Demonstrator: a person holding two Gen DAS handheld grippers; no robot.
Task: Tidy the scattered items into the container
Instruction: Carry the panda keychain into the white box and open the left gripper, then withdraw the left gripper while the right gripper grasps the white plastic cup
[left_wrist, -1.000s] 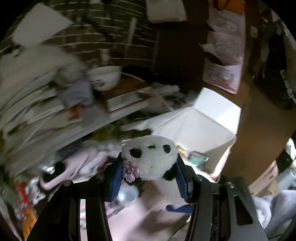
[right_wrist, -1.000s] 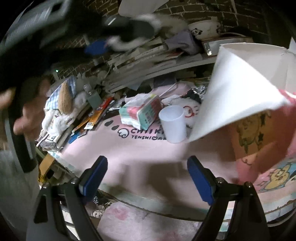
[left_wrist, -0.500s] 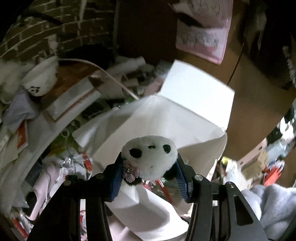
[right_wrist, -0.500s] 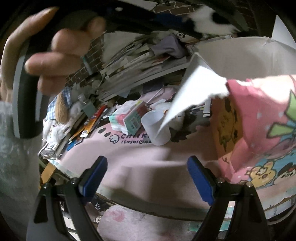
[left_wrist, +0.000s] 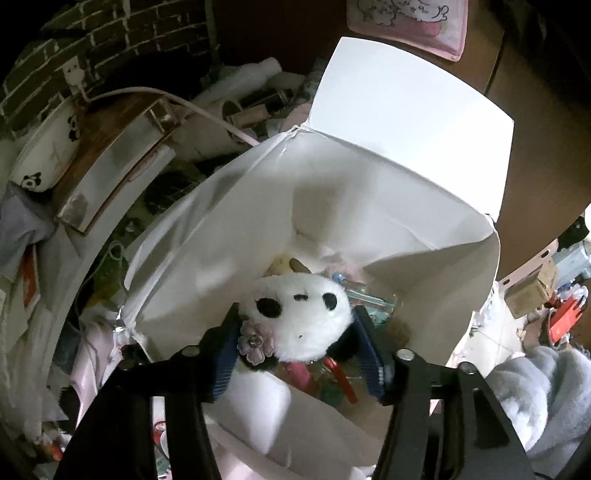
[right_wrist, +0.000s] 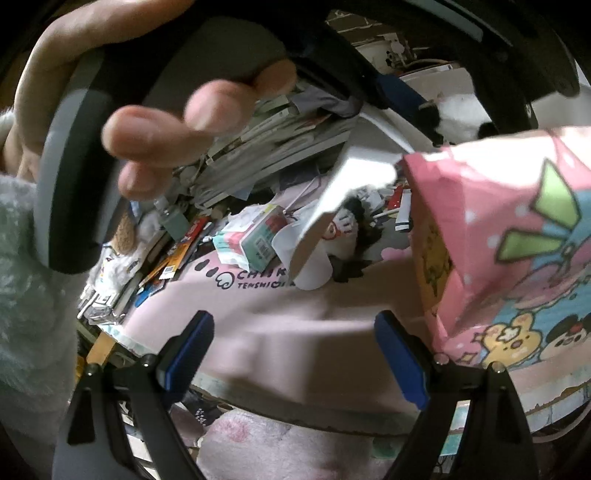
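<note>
My left gripper (left_wrist: 299, 347) is shut on a white panda plush (left_wrist: 299, 321) with a pink flower at its ear, and holds it over the open top of the box (left_wrist: 207, 236), white inside. Several small items lie at the box's bottom. In the right wrist view the box's outside (right_wrist: 517, 236) is pink with cartoon prints. My right gripper (right_wrist: 293, 354) is open and empty above the pink mat (right_wrist: 295, 317). A white cup (right_wrist: 310, 266) and a tissue pack (right_wrist: 251, 240) stand on the mat beyond it.
The person's hand (right_wrist: 166, 118) on the left gripper's handle fills the right wrist view's upper left. Stacked papers (right_wrist: 266, 147) and clutter line the mat's far side. A panda bowl (left_wrist: 48, 147) and wooden tray (left_wrist: 122, 147) sit left of the box.
My left gripper has carried the panda plush right and forward, from above the mat to over the box's opening, looking down into it. The right gripper stays open and almost still.
</note>
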